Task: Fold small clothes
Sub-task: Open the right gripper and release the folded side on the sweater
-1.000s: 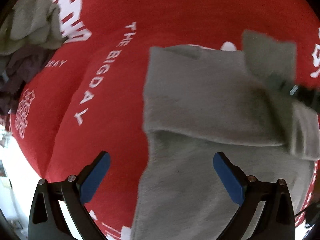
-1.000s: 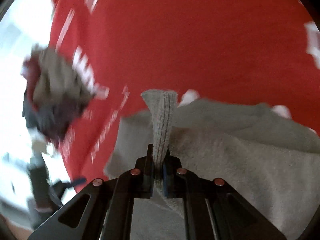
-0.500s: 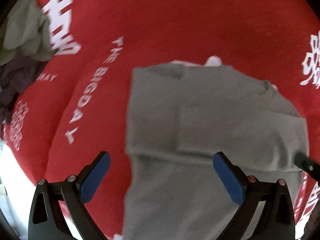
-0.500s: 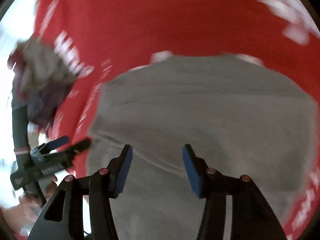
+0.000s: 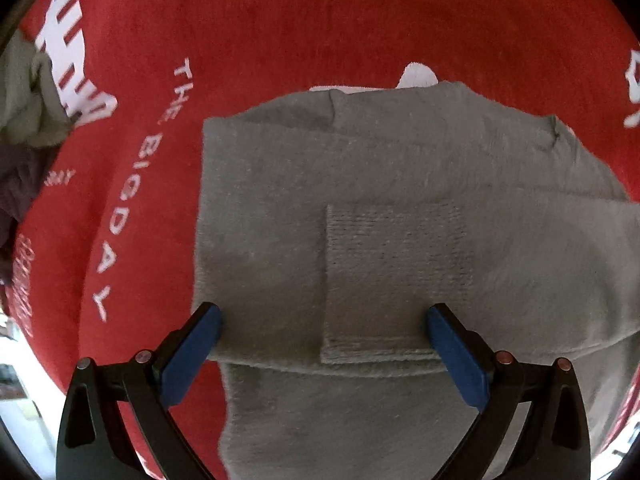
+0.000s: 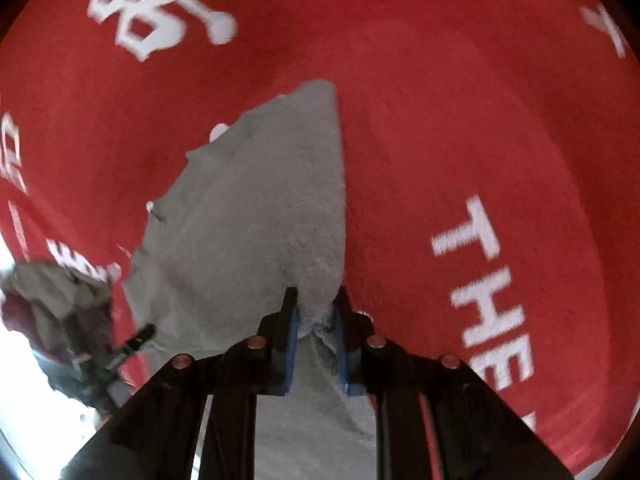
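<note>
With the grey garment [image 5: 400, 208] flat on the red cloth [image 5: 320, 20], the right hand-held gripper [image 6: 314, 332], pinching its near edge, should carry it across evenly while the wide-open left hand-held gripper [image 5: 322, 344] steadies the fold.

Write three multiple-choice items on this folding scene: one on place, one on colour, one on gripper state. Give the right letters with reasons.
1. Where does the ribbed cuff lie?
A. on the grey garment
B. on the bare cloth
C. on the pile

2. What colour is the cloth under the garment?
A. blue
B. red
C. white

3. How is the right gripper?
A. wide open
B. out of view
C. shut on the garment

Answers: 1 A, the cuff rests flat on the folded grey body. 2 B, red with white lettering. 3 C, grey fabric is pinched between its pads, while the left gripper stands open.
</note>
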{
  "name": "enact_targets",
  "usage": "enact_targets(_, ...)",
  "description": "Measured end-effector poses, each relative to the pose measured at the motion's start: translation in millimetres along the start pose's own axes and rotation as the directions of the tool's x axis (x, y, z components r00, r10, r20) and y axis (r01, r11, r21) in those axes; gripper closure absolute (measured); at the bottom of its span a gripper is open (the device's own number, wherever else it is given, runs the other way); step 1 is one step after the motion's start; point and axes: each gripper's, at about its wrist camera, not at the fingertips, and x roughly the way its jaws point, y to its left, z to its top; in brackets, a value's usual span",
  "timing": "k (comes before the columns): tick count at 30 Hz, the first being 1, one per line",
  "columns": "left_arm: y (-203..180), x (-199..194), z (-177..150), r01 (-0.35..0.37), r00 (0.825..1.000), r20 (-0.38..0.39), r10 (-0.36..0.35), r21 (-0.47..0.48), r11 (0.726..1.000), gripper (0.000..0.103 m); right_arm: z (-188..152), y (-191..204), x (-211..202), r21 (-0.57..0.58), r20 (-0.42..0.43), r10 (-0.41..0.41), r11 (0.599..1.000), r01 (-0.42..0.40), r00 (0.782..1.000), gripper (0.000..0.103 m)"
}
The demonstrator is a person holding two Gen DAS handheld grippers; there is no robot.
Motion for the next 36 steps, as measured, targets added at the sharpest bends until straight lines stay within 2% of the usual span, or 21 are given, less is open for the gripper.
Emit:
enact_targets(2,2,0,-4,0.000,1.000,0.003,0.000,0.005,1.000,0.000,-1,13,7,-0.063,0.006,-0.074,0.995,0.074,0.997,0.085)
enact_targets(4,6,-3,-5,-0.008,1.000,0.002,0.008,0.004,1.000,0.000,-2,7,16,-0.033,-0.016,-0.074,0.997,0.073,0.997,0.085)
enact_targets(6,13,-7,-7,-0.024,1.000,0.001,0.024,-0.004,1.000,0.000,-1,4,11,-0.016,-0.012,-0.076,0.997,0.076,0.997,0.076)
enact_targets(7,18,-8,-8,-0.027,1.000,-0.002,0.027,-0.011,1.000,0.000,-1,9,8,-0.027,-0.003,-0.116,0.993,0.116,0.993,0.066)
enact_targets(8,22,-10,-10,-0.029,1.000,-0.006,0.029,-0.018,0.999,0.000,-3,11,3,-0.039,0.005,-0.144,0.989,0.144,0.990,0.062)
enact_targets(10,29,-17,-16,-0.026,1.000,-0.009,0.026,-0.025,0.999,0.000,-8,23,-8,-0.078,0.032,-0.175,0.981,0.177,0.984,0.062)
enact_targets(15,29,-39,-26,0.000,1.000,0.020,0.000,0.005,1.000,0.000,-25,67,-12,-0.223,0.055,-0.172,0.958,0.180,0.983,0.057)
enact_targets(18,24,-54,-32,0.026,0.999,0.039,-0.026,0.015,1.000,0.000,-36,94,0,-0.276,0.018,-0.159,0.948,0.158,0.987,0.052)
enact_targets(22,22,-68,-37,0.107,0.992,0.060,-0.108,0.017,0.994,0.000,-49,119,18,-0.293,-0.042,-0.131,0.949,0.114,0.990,0.048)
enact_targets(25,21,-70,-41,0.156,0.987,0.036,-0.157,0.014,0.988,0.000,-56,130,22,-0.310,-0.065,-0.125,0.946,0.099,0.990,0.042)
enact_targets(27,19,-72,-44,0.164,0.986,0.029,-0.165,0.018,0.986,0.000,-60,136,22,-0.320,-0.074,-0.120,0.943,0.091,0.990,0.038)
enact_targets(31,17,-76,-52,0.193,0.981,0.002,-0.193,0.026,0.981,0.000,-67,142,11,-0.344,-0.049,-0.104,0.936,0.081,0.993,0.021)
enact_targets(36,10,-82,-64,0.227,0.973,-0.046,-0.225,0.032,0.973,0.000,-78,143,-4,-0.366,-0.033,-0.104,0.927,0.085,0.994,0.015)
